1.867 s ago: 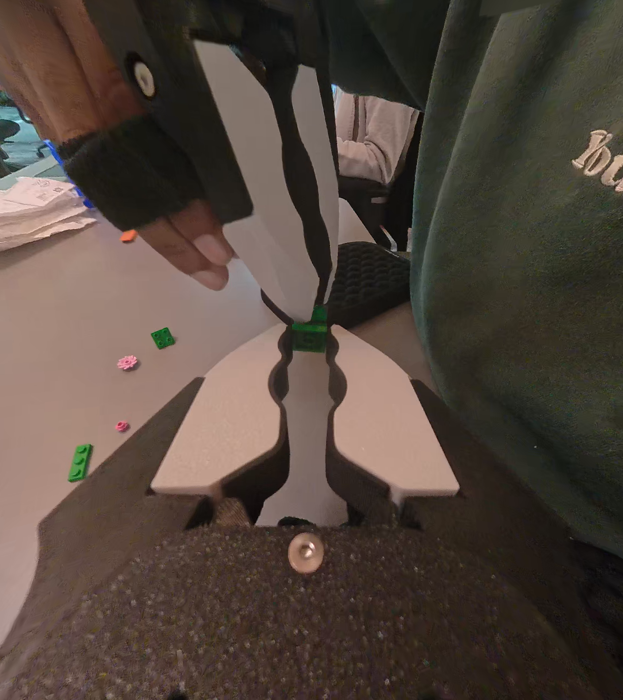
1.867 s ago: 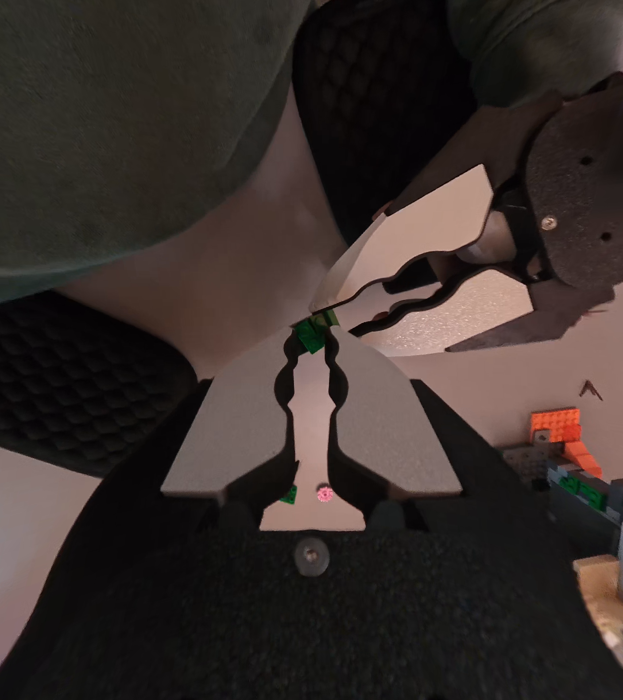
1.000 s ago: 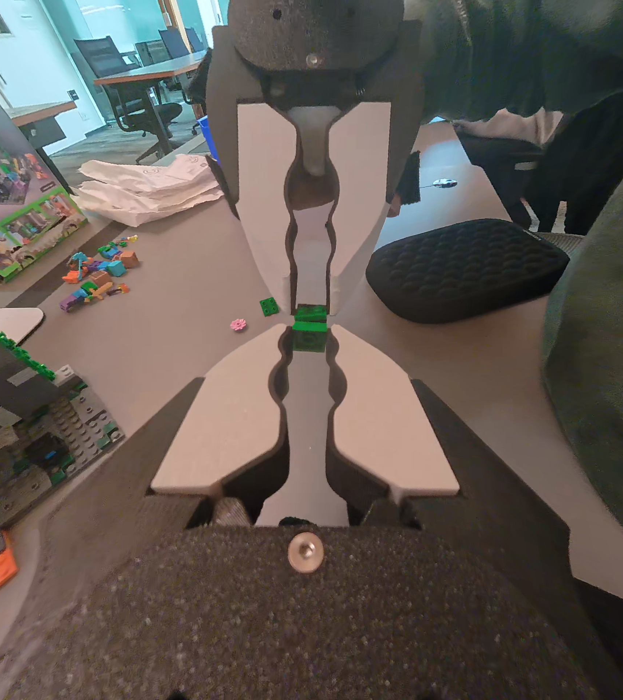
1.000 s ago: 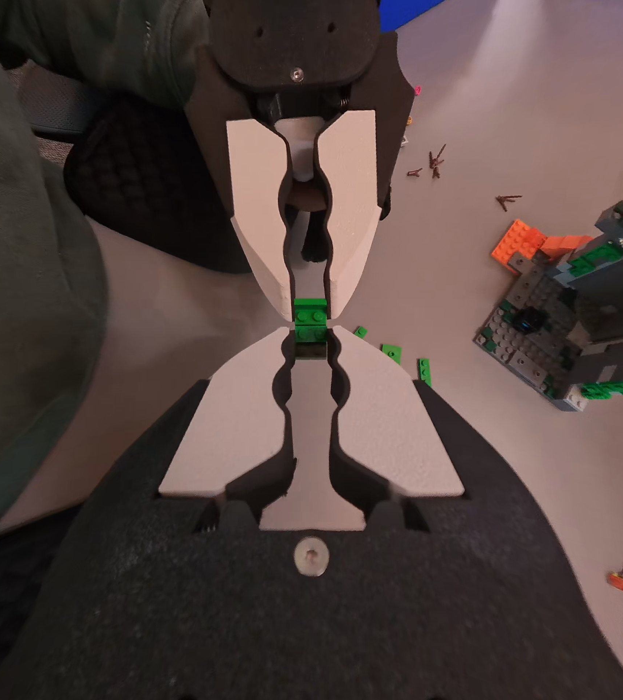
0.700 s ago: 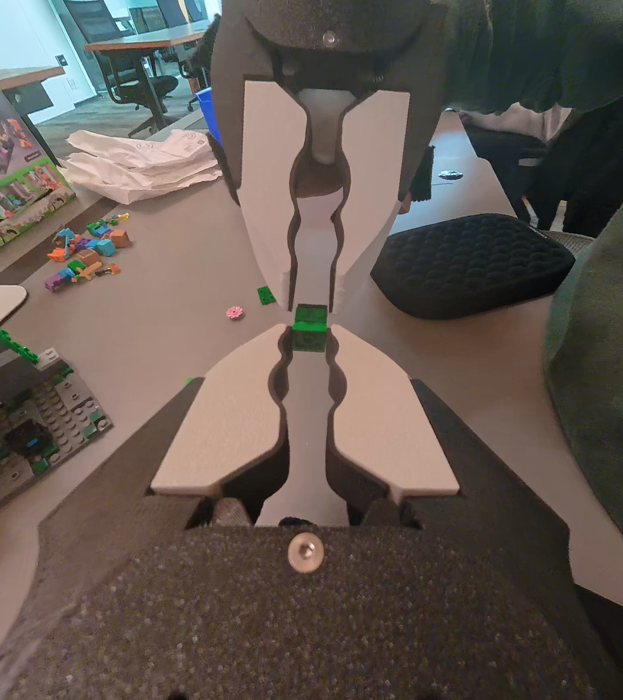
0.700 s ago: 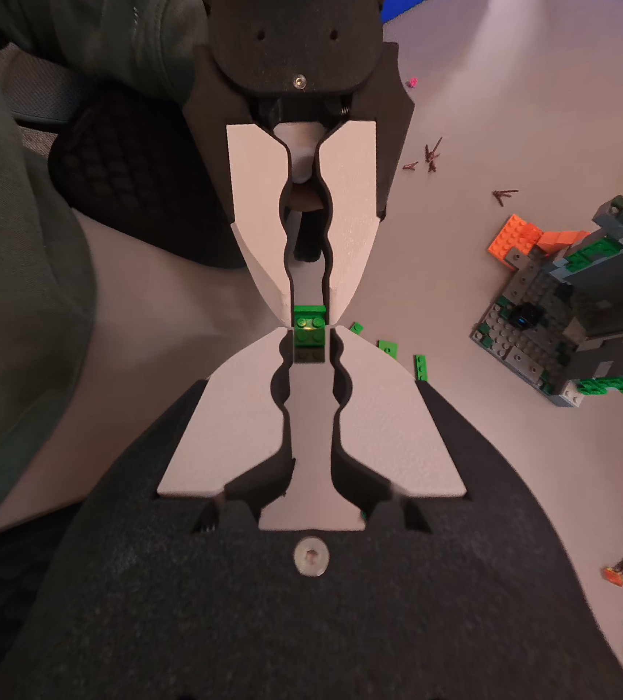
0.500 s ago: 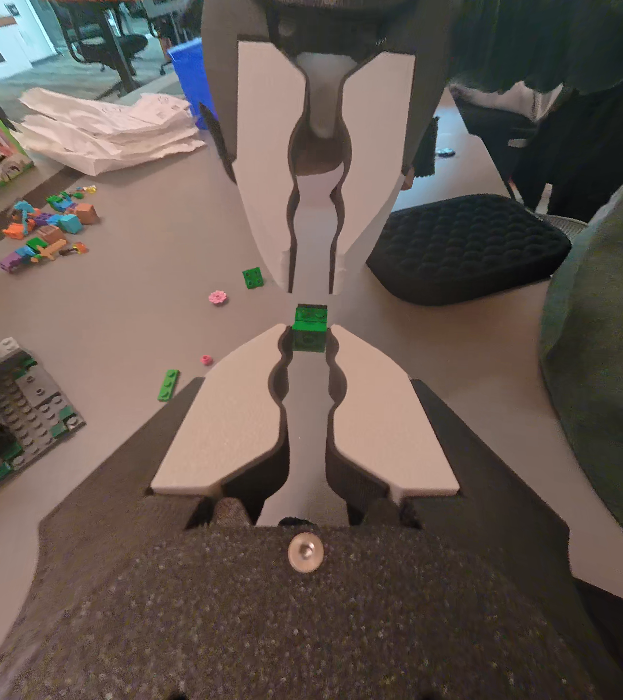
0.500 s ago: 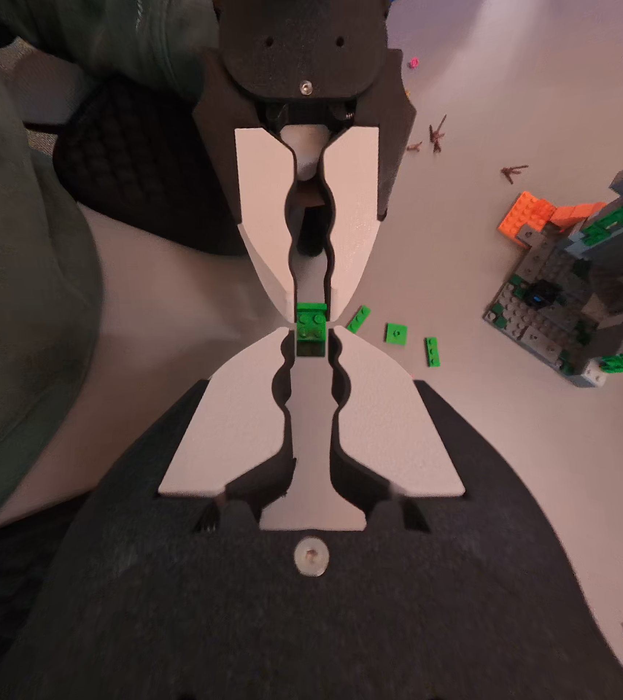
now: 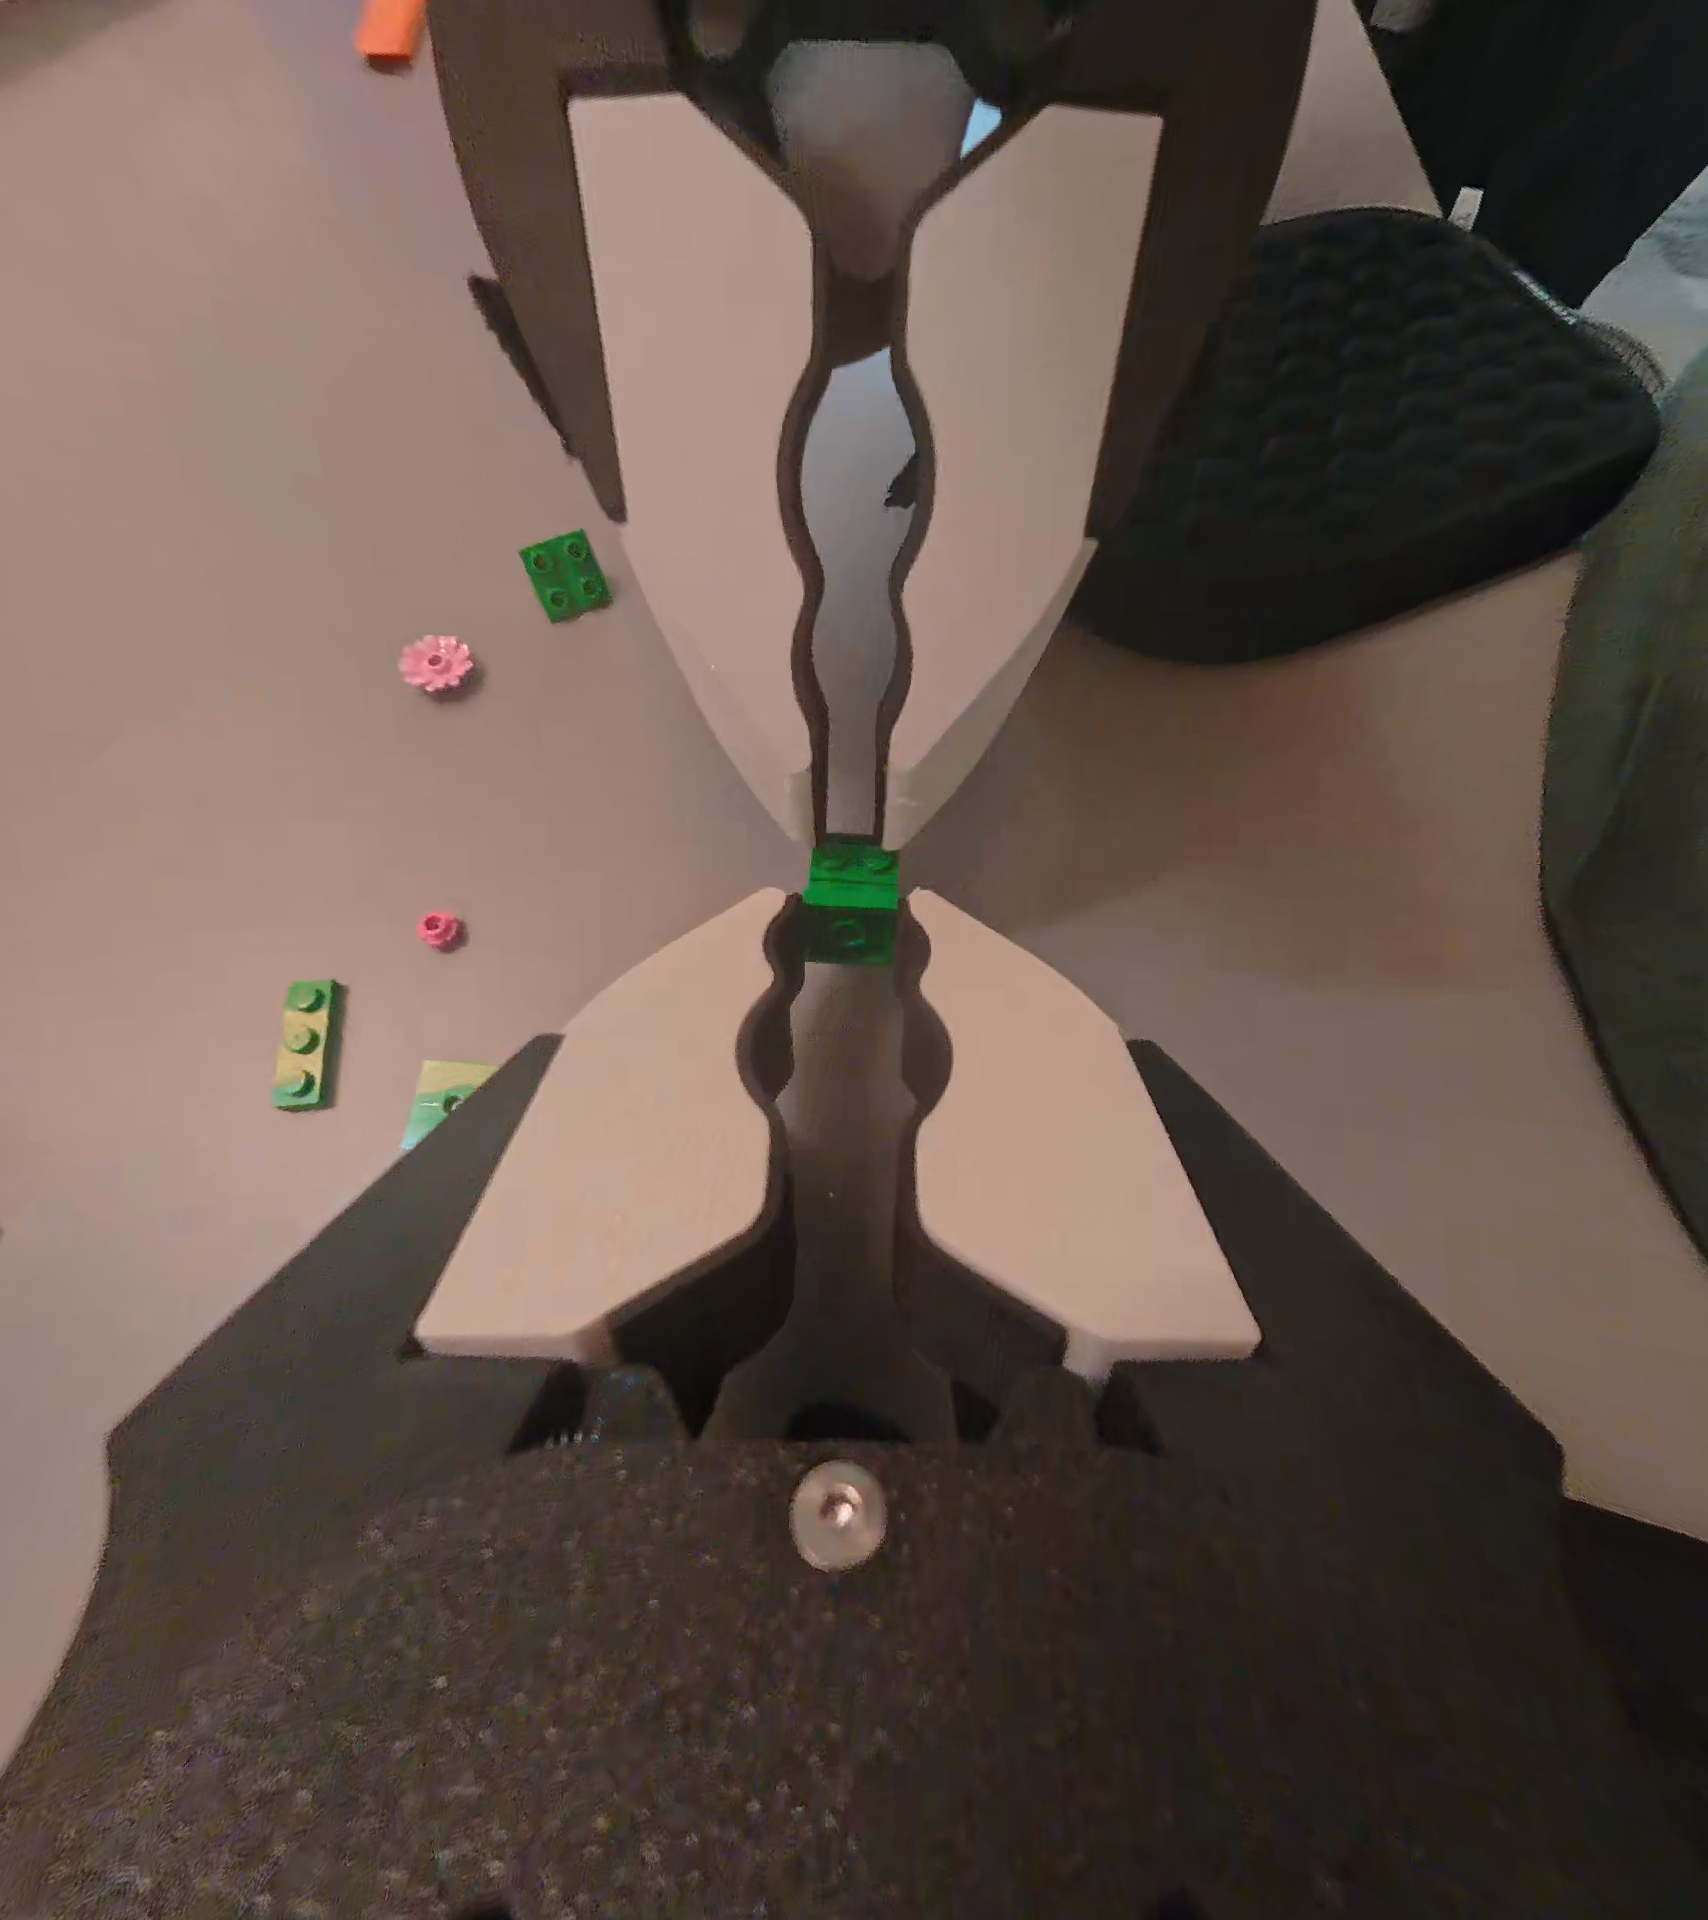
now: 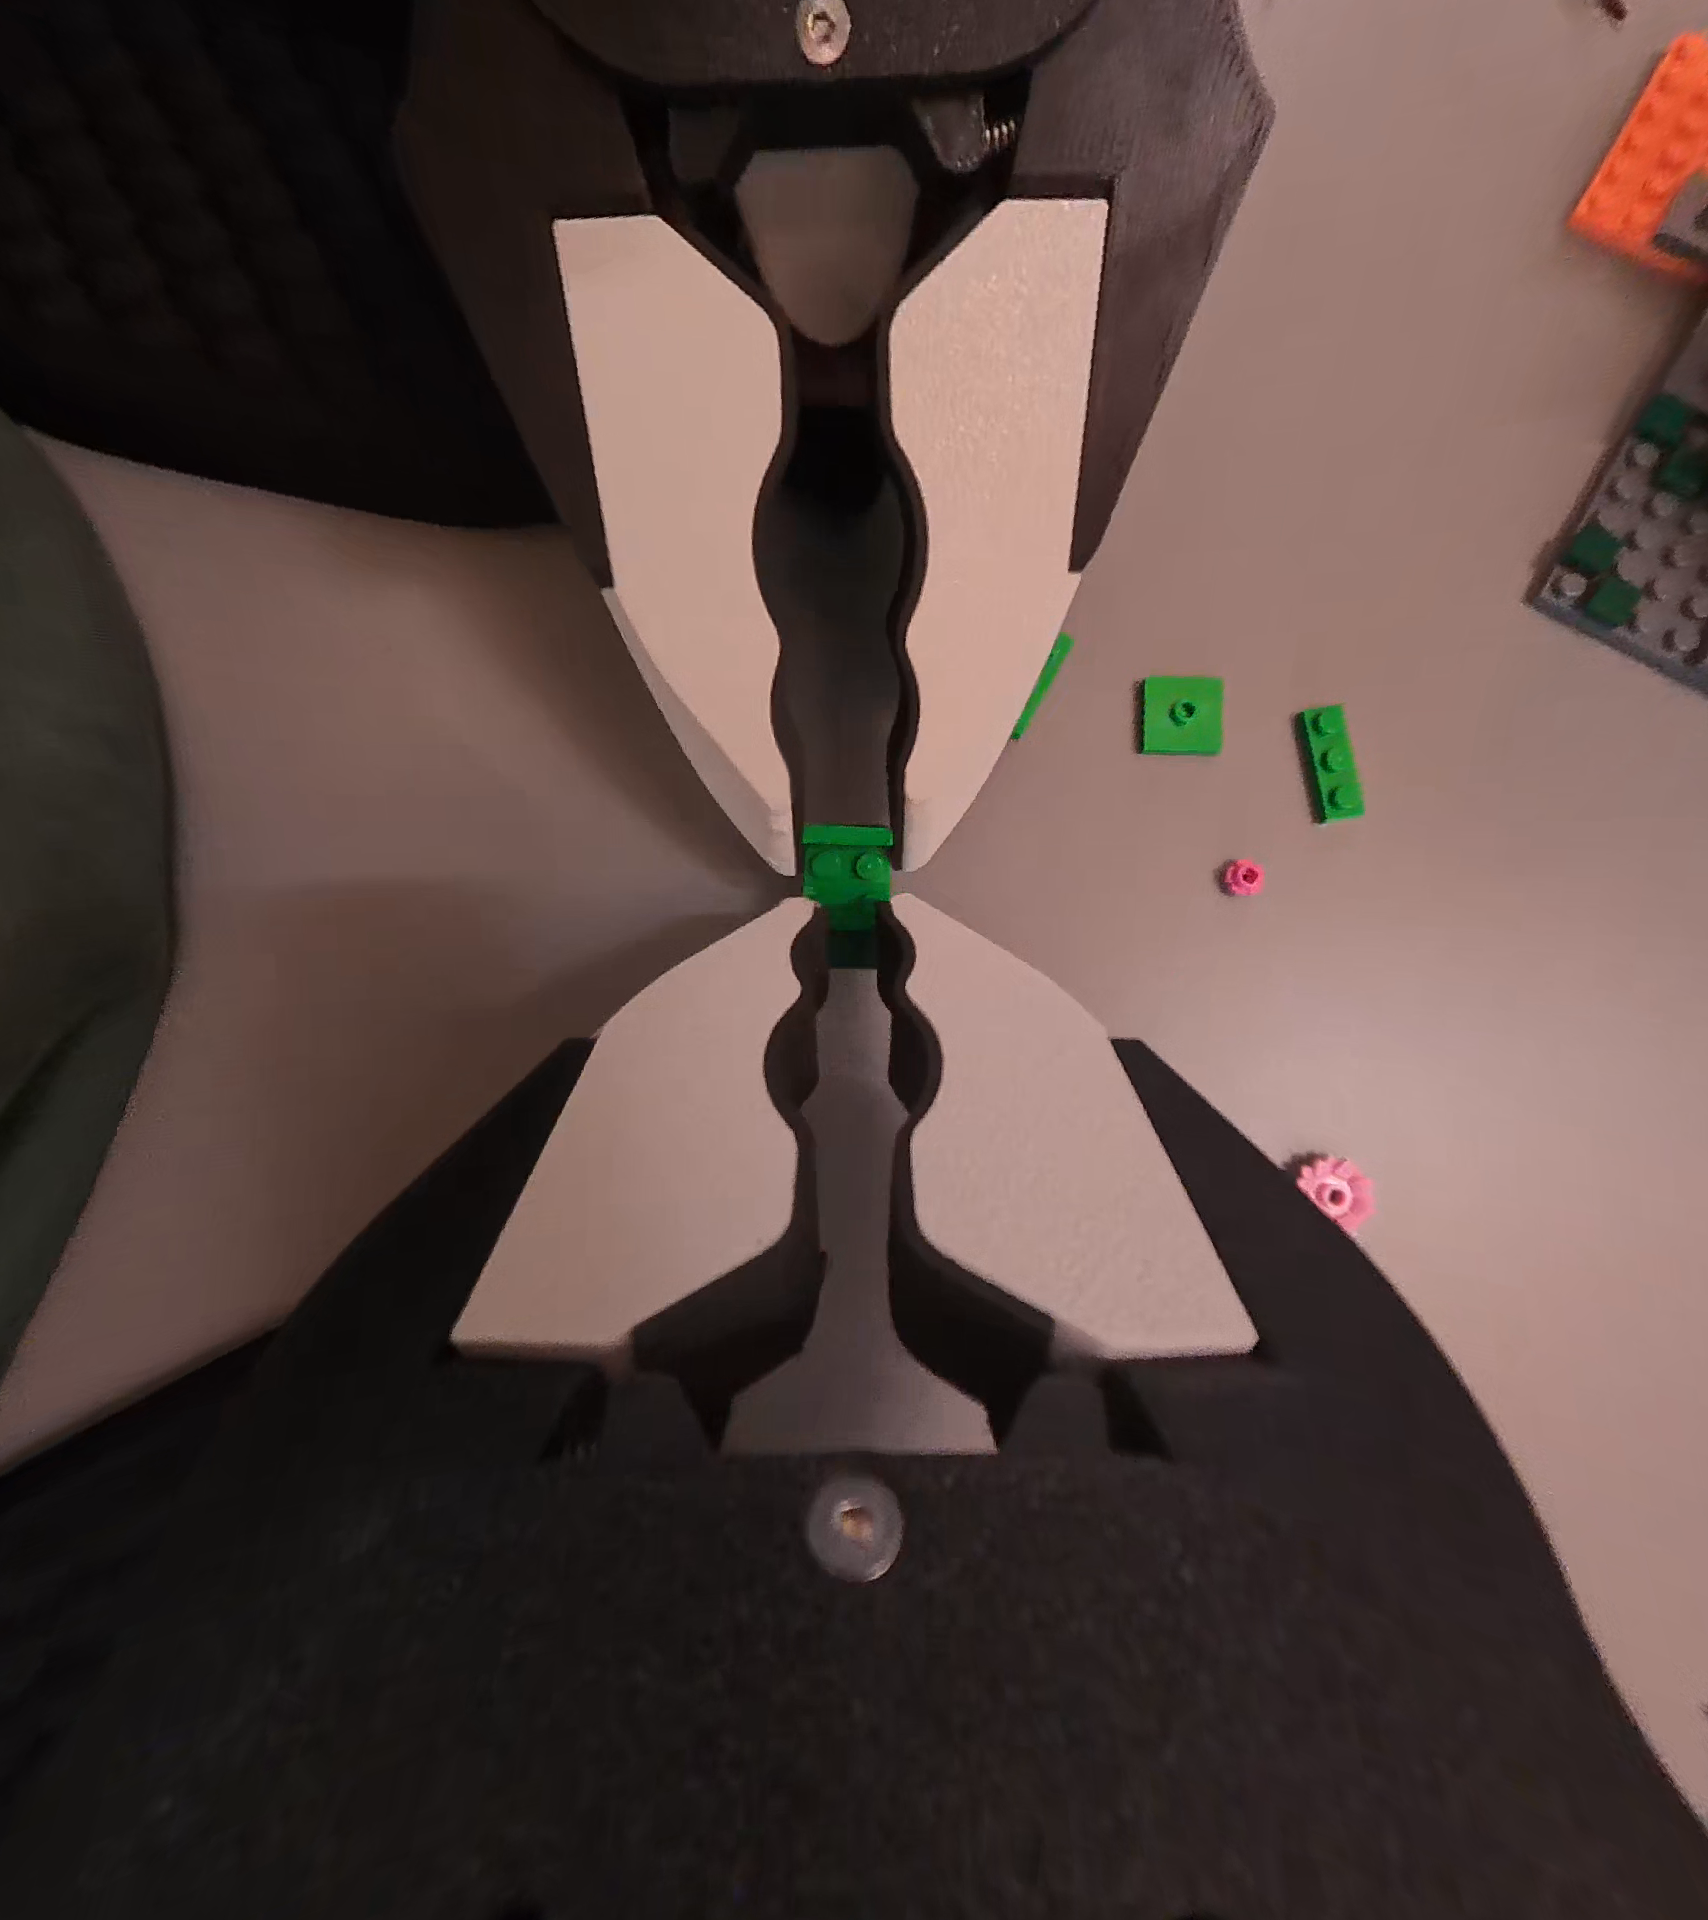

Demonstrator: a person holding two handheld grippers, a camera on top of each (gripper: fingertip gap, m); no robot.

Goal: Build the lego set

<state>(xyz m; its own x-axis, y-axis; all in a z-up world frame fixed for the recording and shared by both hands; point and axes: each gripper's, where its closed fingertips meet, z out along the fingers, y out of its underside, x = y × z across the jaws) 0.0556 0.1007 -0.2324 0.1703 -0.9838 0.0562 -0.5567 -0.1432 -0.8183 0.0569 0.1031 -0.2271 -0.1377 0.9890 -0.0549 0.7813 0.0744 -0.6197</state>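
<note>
**Two grippers meet tip to tip over a grey tabletop**

I am over a plain grey tabletop (image 9: 154,364) strewn with loose bricks, and my two tools face each other nose to nose above it.

My left gripper (image 9: 848,914) has its jaws pinched on a small green brick (image 9: 850,933), gripped right at the tips. My right gripper (image 10: 850,914) comes in from the opposite side, its jaws closed on a second green piece (image 10: 846,864) with two studs showing. The two green parts sit touching, one against the other, in the narrow spot where all four fingertips converge. Whether they are fully pressed home I cannot tell.

Outward from there, the left wrist view shows a green square plate (image 9: 565,575) beside the far gripper, a pink flower piece (image 9: 435,663) just beyond it, a small pink round stud (image 9: 439,929) nearer, and a green three-stud strip (image 9: 306,1044) on the tabletop. An orange piece (image 9: 391,23) lies at the top edge.

On the right wrist view, a grey studded baseplate (image 10: 1681,582) with orange bricks (image 10: 1702,135) sits at the upper right corner. A black textured pad (image 9: 1369,436) lies behind the grippers, and a dark green sleeve (image 9: 1702,831) fills the side.
</note>
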